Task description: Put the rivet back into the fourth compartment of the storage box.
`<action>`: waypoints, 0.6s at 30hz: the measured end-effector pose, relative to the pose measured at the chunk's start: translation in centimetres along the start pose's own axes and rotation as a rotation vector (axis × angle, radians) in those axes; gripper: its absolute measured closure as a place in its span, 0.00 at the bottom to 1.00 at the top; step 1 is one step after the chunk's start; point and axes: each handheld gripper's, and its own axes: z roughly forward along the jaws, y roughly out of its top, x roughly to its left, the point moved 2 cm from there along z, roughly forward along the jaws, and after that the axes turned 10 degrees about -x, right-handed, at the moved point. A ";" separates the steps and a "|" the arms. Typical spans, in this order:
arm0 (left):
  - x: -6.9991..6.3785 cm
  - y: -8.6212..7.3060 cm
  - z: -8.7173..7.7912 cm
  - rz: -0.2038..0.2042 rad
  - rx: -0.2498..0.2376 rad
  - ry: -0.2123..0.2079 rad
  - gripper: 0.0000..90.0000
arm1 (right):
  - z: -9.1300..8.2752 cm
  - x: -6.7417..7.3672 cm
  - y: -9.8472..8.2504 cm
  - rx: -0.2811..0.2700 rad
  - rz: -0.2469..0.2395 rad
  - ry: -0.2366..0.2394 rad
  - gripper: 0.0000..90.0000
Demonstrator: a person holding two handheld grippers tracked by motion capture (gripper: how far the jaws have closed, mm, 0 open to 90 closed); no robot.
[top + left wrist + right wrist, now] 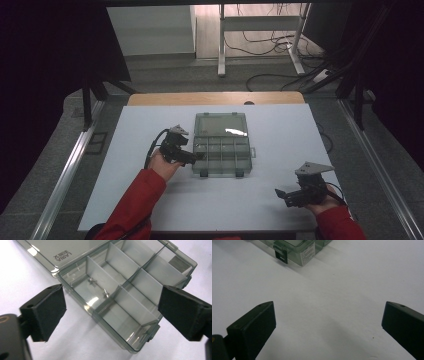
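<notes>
A clear grey plastic organiser box (pixel 221 155) lies open in the middle of the white table, its lid (pixel 221 124) folded back flat. Dividers split it into several compartments (pixel 130 282). Two small metal screws (pixel 93 280) lie in one compartment near the lid hinge. My left gripper (pixel 196 158) hangs open at the box's left front corner, jaws spread just above the tray (pixel 112 307). My right gripper (pixel 281 194) is open over bare table at the front right, well apart from the box, whose latch (pixel 281 253) faces it.
The white table top (pixel 150 200) has free room on both sides of the box. A wooden strip (pixel 215 98) runs along its far edge. Beyond stand a desk frame and loose cables (pixel 270 45) on the floor. Dark curtains flank the scene.
</notes>
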 end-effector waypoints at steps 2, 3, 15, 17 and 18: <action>-0.2 0.0 0.0 0.016 -0.001 0.000 0.06 | -0.1 0.0 0.0 -0.002 0.002 -0.001 0.00; -0.2 0.0 0.0 0.016 -0.001 0.000 0.05 | -0.1 0.0 0.0 -0.002 0.004 -0.001 0.00; -0.8 -0.6 -1.0 0.042 -0.036 -0.019 0.00 | -0.2 0.0 0.1 -0.015 0.011 -0.003 0.00; -0.8 -0.7 -1.2 0.037 -0.040 -0.019 0.00 | -0.2 0.0 0.1 -0.014 0.012 -0.003 0.00; -0.9 -0.8 -1.4 0.036 -0.047 -0.020 0.00 | -0.2 0.0 0.1 -0.014 0.011 -0.001 0.00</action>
